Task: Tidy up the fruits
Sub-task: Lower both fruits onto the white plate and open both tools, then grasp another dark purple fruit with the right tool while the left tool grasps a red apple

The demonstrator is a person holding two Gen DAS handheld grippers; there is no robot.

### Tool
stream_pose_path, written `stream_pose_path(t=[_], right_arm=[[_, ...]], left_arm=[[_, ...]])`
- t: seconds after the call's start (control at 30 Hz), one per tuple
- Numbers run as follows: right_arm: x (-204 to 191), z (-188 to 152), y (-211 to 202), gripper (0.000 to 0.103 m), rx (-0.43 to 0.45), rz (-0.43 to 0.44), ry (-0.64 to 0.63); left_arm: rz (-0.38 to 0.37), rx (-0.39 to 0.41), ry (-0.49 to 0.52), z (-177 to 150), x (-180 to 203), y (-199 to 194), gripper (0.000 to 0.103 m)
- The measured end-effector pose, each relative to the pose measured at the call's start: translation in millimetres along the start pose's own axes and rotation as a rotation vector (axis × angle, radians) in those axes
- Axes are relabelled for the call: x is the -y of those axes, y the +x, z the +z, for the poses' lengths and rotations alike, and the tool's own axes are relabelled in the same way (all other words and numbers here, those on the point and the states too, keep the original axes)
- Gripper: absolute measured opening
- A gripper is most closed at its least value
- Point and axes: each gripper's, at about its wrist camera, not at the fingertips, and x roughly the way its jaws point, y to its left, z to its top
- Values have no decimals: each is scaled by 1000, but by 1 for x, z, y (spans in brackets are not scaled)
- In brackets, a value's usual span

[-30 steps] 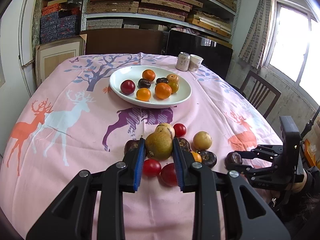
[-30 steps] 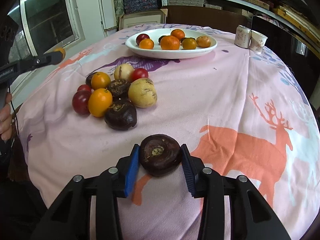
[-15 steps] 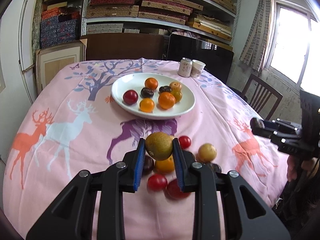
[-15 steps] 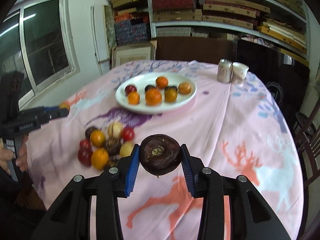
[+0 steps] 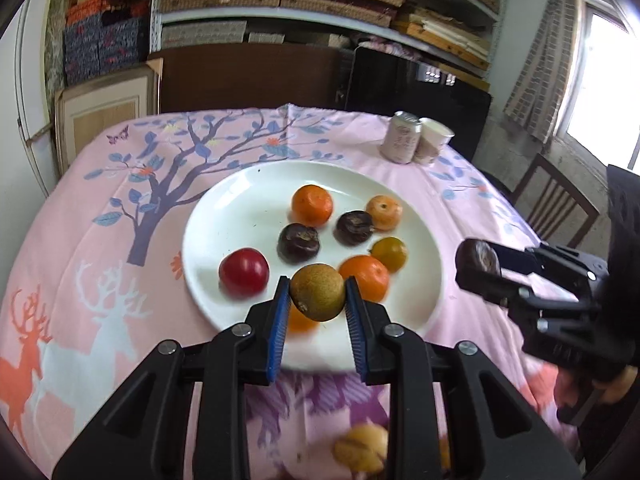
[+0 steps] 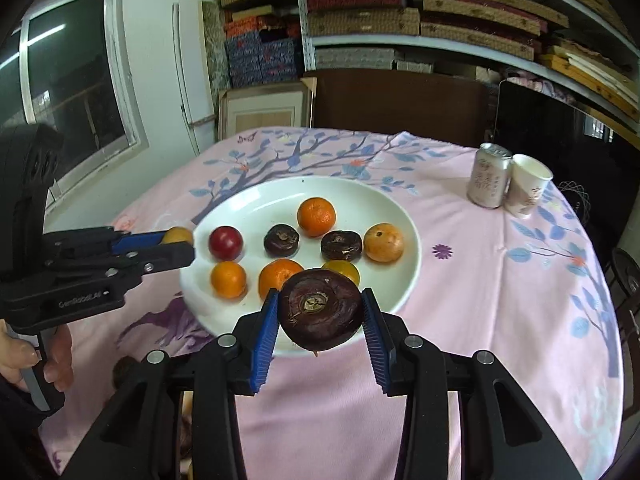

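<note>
My left gripper (image 5: 318,300) is shut on a yellow-brown pear (image 5: 318,297) and holds it above the near rim of the white plate (image 5: 224,204). My right gripper (image 6: 320,312) is shut on a dark purple round fruit (image 6: 320,314) above the plate's near edge (image 6: 404,292). The plate holds several fruits: oranges, dark fruits, a red one (image 5: 243,272). The right gripper also shows at the right of the left wrist view (image 5: 480,264). The left gripper shows at the left of the right wrist view (image 6: 176,240).
A can (image 5: 403,142) and a paper cup (image 5: 434,140) stand at the far right of the pink tablecloth. A loose yellow fruit (image 5: 360,450) lies on the cloth near me. A wooden chair (image 5: 556,204) stands to the right. Shelves and boxes fill the back wall.
Both grippers have lifted their fruits off the cloth and moved forward over the plate's near edge. The loose pile is now behind and below them.
</note>
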Motion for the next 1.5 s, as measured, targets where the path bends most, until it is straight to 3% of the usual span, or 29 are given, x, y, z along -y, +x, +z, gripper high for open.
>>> stream_pose_path(t=[0.13, 0.2, 0.3, 0.5, 0.83, 0.97, 1.13, 1.4, 1.5], right_arm=[[-1, 1, 30, 42, -29, -7, -15], [-2, 0, 33, 43, -26, -45, -23], [-1, -2, 23, 52, 1, -48, -15], [-1, -14, -30, 58, 62, -48, 2], [-54, -115, -86, 60, -59, 118, -47], [-80, -139, -88, 60, -74, 93, -101], [-91, -148, -76, 60, -114, 56, -95], [-103, -145, -52, 55, -160, 63, -103], [-98, -144, -52, 44, -149, 87, -65]], left_arm=[[16, -47, -24, 8, -5, 36, 29], [13, -38, -52, 10, -9, 38, 53], [15, 15, -60, 10, -11, 24, 60], [9, 82, -62, -13, -16, -36, 76], [38, 17, 103, -131, 16, -105, 82], [49, -3, 110, -164, 19, -113, 82], [56, -29, 99, -188, 17, -117, 82], [60, -55, 99, -199, 19, -115, 82], [63, -57, 128, -199, 28, -113, 82]])
